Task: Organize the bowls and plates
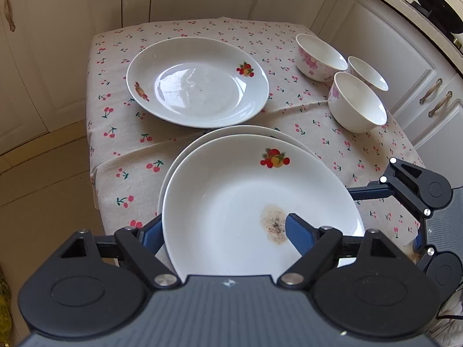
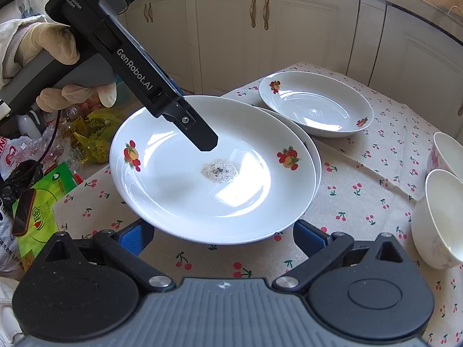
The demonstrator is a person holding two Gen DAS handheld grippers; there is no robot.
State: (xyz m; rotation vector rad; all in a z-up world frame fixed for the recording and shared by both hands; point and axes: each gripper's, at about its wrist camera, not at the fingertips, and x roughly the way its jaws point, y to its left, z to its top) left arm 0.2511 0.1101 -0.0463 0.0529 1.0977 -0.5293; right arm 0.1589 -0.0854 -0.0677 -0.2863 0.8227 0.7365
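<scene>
Plates of white china with fruit decals fill the centre of both views: a top plate, marked by a brownish speckled stain, sits on a second plate. The left gripper clamps its fingers on the top plate's rim. The right gripper has fingers spread open. Another plate and three bowls rest on the cherry-print worktop further up the frame.

The plates are seen to be white, printed with red-and-orange fruit motifs. A brownish speckled stain is shown on the nearest. The bowls are white, marked with what are probably pink flowers. The beige tablecloth is dotted with red cherries.
</scene>
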